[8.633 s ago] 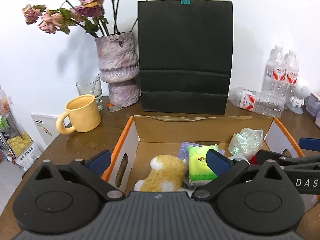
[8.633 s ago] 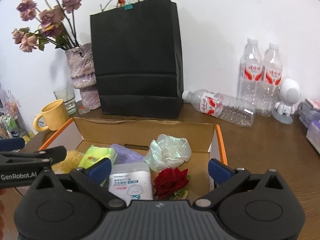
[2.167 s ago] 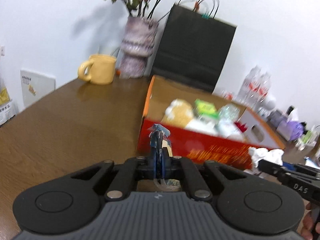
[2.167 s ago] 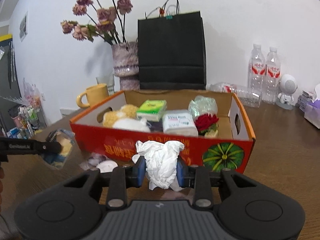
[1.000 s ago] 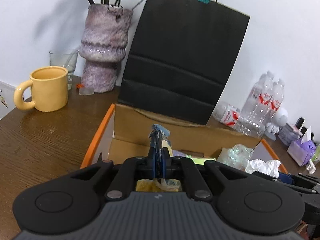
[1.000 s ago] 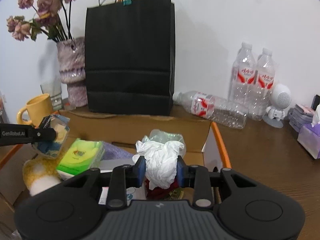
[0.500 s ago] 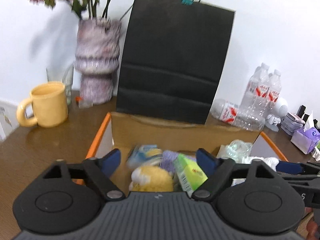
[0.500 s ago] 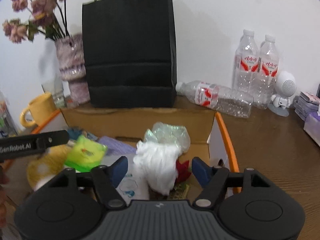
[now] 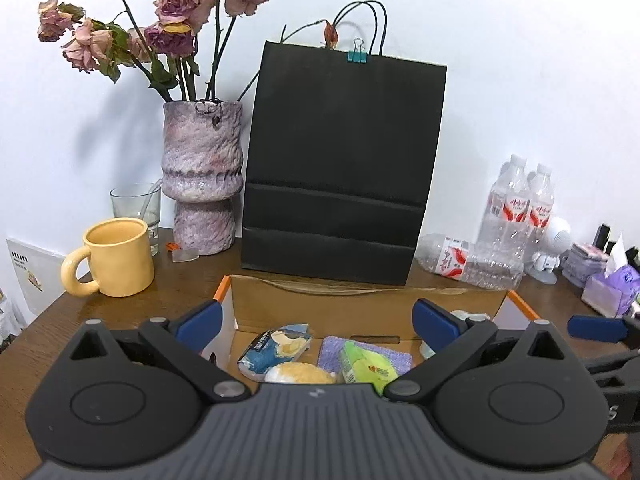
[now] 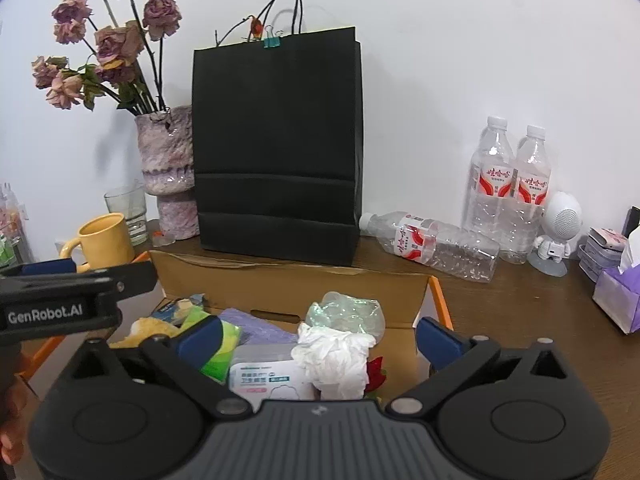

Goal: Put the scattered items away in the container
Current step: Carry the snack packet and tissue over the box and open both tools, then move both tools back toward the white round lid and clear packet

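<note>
Both tongs, the left gripper (image 9: pixel 314 322) and right gripper (image 10: pixel 318 336), have just been opened wide so the snack packet (image 9: pixel 274 346) and crumpled tissue (image 10: pixel 336 356) are left lying in the cardboard box (image 9: pixel 360 300).

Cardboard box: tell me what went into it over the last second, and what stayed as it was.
Both hand-held grippers have just been opening. The left hand-held gripper let go of the blue snack packet, now lying in the cardboard box. The right hand-held gripper released the crumpled white tissue onto the box's contents. Nothing is between either pair of jaws. The black bag, yellow mug and bottles stayed put.
</note>
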